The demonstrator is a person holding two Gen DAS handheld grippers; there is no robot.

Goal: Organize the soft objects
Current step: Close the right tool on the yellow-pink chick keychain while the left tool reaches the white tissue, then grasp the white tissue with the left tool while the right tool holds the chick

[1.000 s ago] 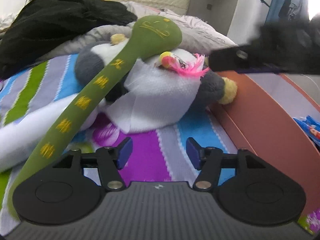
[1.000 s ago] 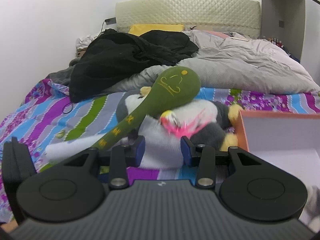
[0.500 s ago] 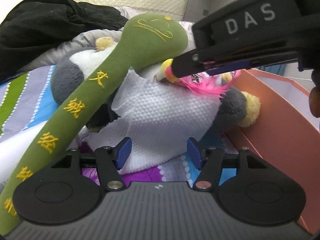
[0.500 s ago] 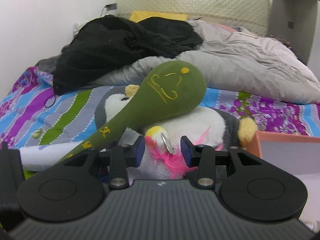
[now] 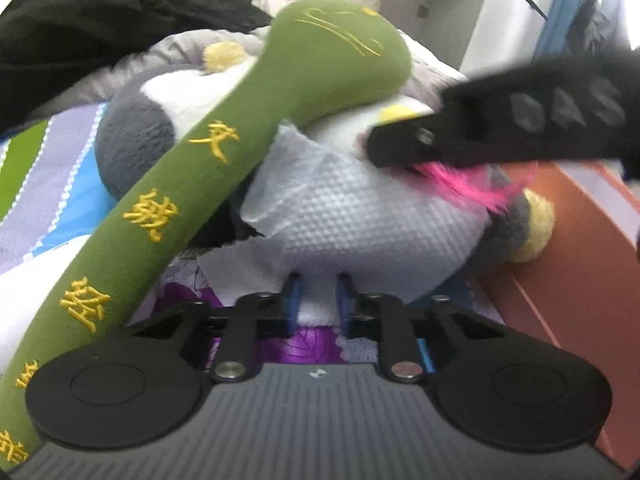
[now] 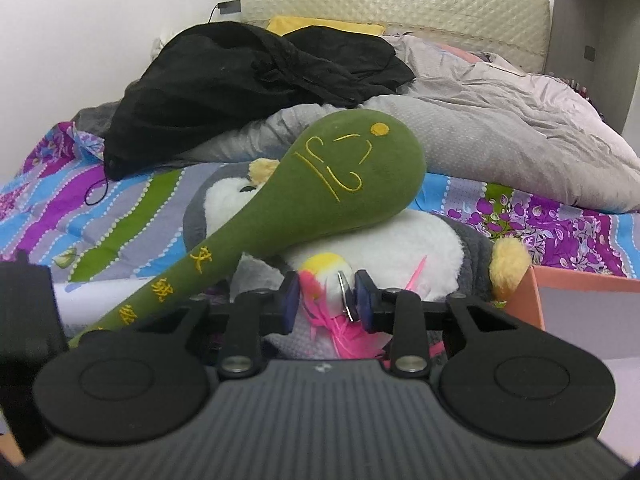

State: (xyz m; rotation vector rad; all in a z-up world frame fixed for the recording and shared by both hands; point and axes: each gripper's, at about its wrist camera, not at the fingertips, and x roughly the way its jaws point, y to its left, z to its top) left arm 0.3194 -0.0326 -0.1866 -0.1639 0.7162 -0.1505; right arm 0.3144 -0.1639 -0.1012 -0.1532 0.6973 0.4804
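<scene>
right wrist | feather toy [image 6: 326, 280] between closing right gripper [image 6: 327, 300] jaws

A plain white wall [image 6: 100, 20] stands behind a bed with a cream quilted padded headboard [image 6: 400, 0]. The bed wears a striped, flower-printed sheet in purple, blue, green and grey [image 6: 120, 208]. A rumpled pale grey duvet [image 6: 500, 120] is heaped toward the headboard, with a yellow pillow [image 6: 320, 26] just under it. A grey cabinet side [image 6: 592, 40] rises beside the headboard.

Matt green plush [image 6: 352, 184] — dimpled white cloth [image 5: 360, 216]
</scene>
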